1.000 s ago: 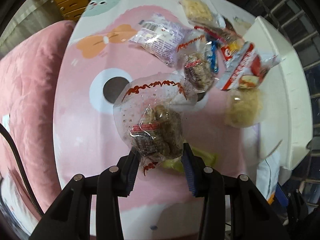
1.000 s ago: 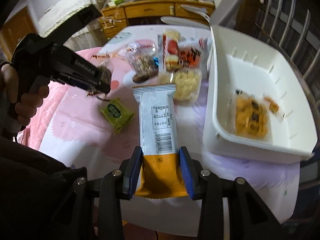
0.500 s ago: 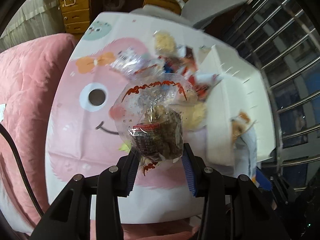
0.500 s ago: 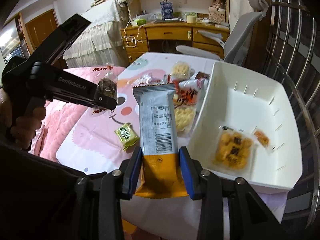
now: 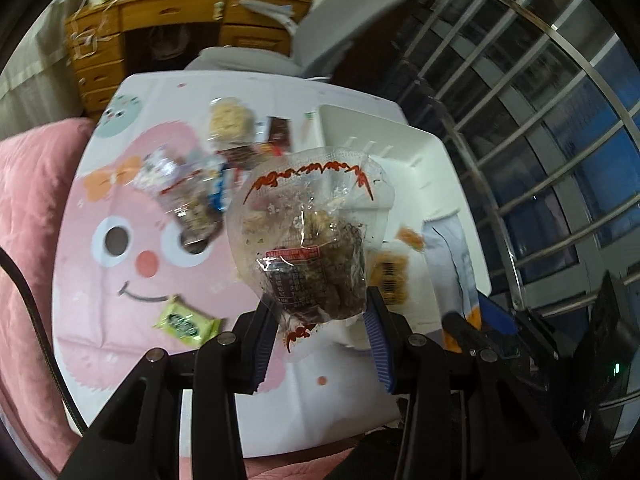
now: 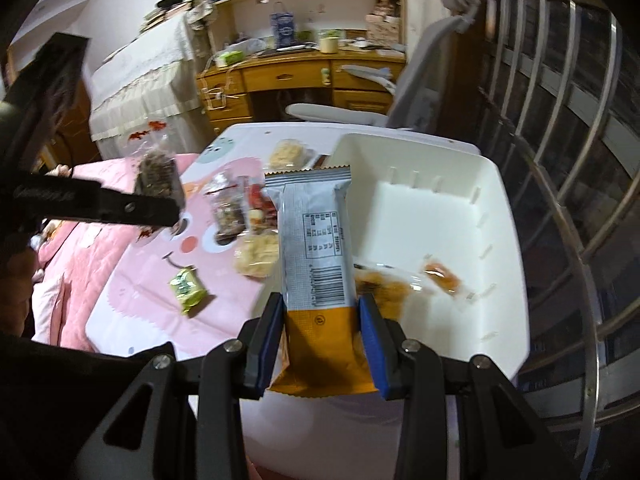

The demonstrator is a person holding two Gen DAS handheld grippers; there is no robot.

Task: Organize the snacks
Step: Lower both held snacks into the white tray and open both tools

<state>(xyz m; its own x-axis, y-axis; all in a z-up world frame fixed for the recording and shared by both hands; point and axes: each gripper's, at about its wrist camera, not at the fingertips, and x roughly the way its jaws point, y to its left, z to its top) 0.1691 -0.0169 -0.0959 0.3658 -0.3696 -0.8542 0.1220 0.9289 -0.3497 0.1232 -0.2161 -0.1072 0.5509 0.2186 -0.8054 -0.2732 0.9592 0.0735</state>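
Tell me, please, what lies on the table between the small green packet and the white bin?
In the right wrist view, a clear pack of pale yellow snacks lies between the green packet and the white bin, nearer the bin.

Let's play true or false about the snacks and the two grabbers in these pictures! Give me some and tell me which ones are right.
1. The left gripper holds a clear bag of brown snacks. True.
2. The right gripper is open, holding nothing. False: it is shut on a grey and orange packet.
3. The white bin is empty. False: orange snack packs lie inside.
4. A small green packet lies on the pink tablecloth. True.
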